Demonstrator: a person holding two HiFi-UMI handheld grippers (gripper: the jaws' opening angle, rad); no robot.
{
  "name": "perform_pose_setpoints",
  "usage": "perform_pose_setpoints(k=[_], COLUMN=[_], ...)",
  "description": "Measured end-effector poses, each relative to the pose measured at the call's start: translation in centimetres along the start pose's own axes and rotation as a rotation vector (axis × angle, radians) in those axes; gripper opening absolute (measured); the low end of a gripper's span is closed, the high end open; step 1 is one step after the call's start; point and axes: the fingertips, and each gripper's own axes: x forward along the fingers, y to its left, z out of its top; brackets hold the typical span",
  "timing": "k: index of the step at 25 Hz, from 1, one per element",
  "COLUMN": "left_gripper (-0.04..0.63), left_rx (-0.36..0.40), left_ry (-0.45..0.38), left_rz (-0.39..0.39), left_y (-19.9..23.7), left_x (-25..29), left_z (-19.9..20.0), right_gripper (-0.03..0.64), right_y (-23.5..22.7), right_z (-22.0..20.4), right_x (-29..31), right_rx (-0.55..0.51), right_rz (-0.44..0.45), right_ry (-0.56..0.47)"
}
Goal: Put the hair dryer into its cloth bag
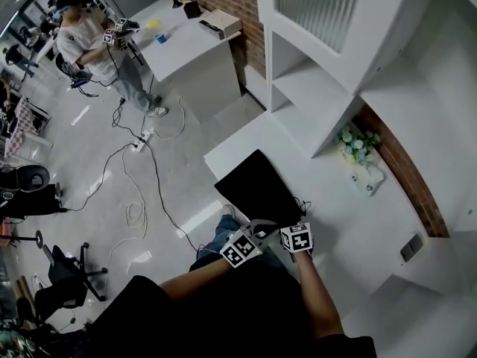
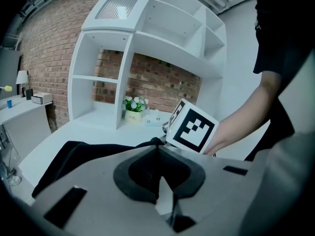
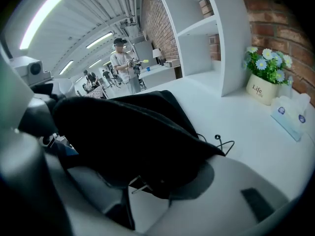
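A black cloth bag point(image 1: 257, 189) is laid on the white table point(image 1: 350, 222), its near end lifted between the two grippers. Nothing of its inside is shown, so whether the hair dryer lies in it cannot be told. The left gripper point(image 2: 157, 149) is closed almost fully, and a fold of the bag's edge is pinched at the jaw tips. The right gripper point(image 3: 157, 181) is held with its jaws well apart. The bag's hem is draped over and between them, and no squeeze on the cloth is seen. A thin drawstring point(image 3: 222, 144) is trailed from the bag onto the table.

By the brick wall, beside the white shelf unit point(image 3: 231, 38), a cream pot point(image 3: 261, 88) is filled with blue and white flowers. The word "Life" is printed on the pot. Just beside it a pale tissue pack point(image 3: 290, 116) is set, marked with two round blue labels whose print cannot be read. The shelf compartments in view are seen bare.
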Motion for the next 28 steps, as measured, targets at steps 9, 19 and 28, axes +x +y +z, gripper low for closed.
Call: perform_pose_setpoints(k=[9, 19, 28], left_gripper=[0.028, 0.028, 0.028], left_rx=[-0.048, -0.033, -0.040], left_ry=[-0.013, 0.019, 0.064], left_rz=[-0.038, -0.021, -0.021], left_y=[0.4, 1.0, 0.0], left_x=[-0.3, -0.6, 0.3], left_z=[0.3, -0.8, -2.5], right_gripper=[0.206, 0.218, 0.244], right_y=[-0.2, -0.1, -1.0], right_z=[0.2, -0.2, -1.1], right_x=[1.9, 2.5, -2.7], right_rx=[-0.019, -0.009, 0.052], right_rz=[0.044, 0.002, -0.050], right_ry=[0.000, 0.015, -0.064])
